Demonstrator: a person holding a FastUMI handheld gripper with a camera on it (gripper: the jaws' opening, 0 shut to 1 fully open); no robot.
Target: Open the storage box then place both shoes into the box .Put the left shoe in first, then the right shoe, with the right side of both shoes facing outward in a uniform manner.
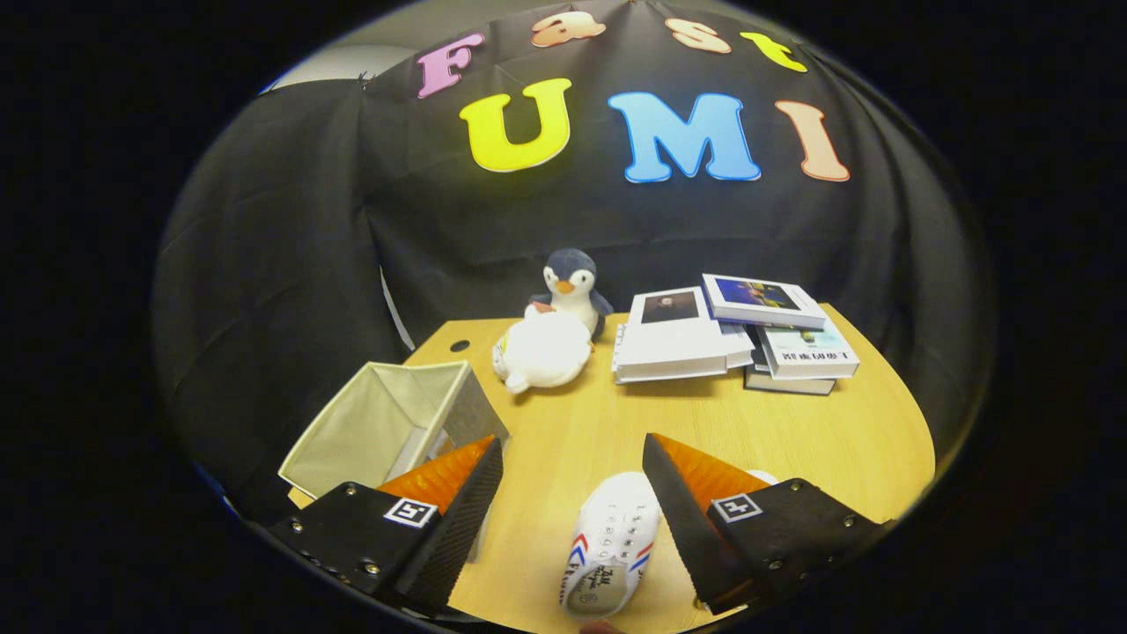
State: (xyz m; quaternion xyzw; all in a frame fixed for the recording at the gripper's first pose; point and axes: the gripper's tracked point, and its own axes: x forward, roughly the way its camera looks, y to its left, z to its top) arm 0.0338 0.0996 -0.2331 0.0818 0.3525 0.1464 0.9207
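A: What sits around the storage box point(387, 423)?
B: It lies tipped on its side on the table point(845, 440), mouth open. Beyond it are two soft toys, a white one point(541, 352) and a penguin point(572, 286), then four books point(731, 339) in a loose pile.
A: And the shoes?
B: One white shoe point(612, 541) is plain, well right of the box, between the fingers by the right one. A second pale shape past that finger I cannot make out.
A: The gripper point(572, 453)?
B: Spread wide, holding nothing.

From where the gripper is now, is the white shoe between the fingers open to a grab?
Probably yes. The gripper is open, and the white shoe lies on the table between its fingers, nearer the right one. Nothing covers it; the storage box sits off to the left.
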